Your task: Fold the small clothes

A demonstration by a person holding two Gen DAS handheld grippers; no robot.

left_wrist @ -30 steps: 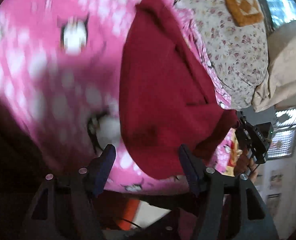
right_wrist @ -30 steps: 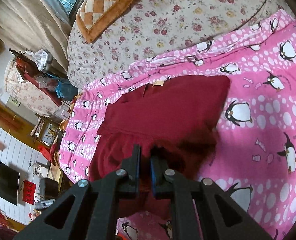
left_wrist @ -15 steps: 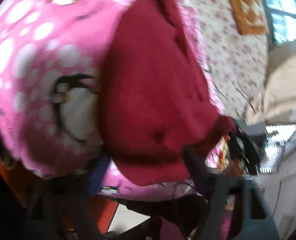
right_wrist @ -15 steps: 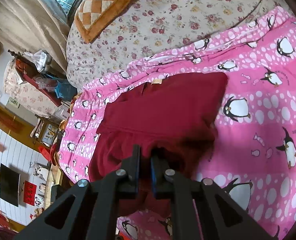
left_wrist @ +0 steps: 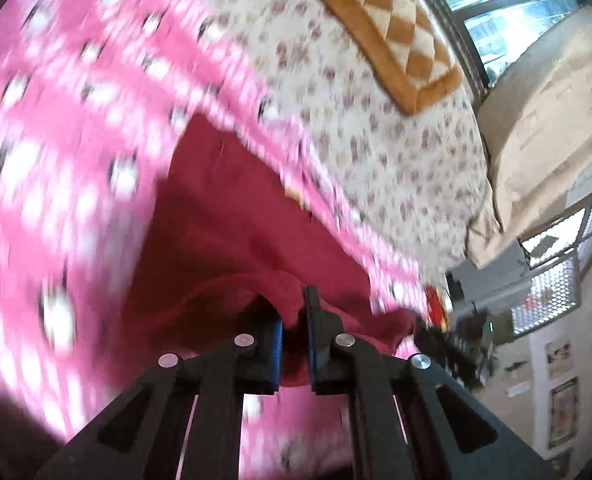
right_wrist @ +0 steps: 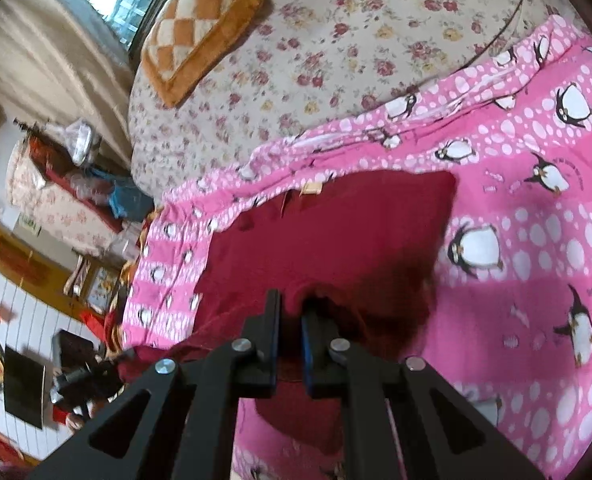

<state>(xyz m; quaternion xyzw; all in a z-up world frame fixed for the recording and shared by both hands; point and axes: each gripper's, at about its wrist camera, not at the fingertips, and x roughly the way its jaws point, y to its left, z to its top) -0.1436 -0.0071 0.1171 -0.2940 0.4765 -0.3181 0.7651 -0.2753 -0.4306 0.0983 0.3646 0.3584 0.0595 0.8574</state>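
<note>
In left wrist view: left gripper (left_wrist: 294, 320) pressed together on near hem of red garment (left_wrist: 232, 216), fold pinched between blue pads; garment spread on pink penguin sheet (left_wrist: 56, 120), picture blurred. In right wrist view: right gripper (right_wrist: 290, 316) clamped on garment's near edge; floral quilt (right_wrist: 335, 40) and checked cushion (right_wrist: 200, 28) seen beyond.
</note>
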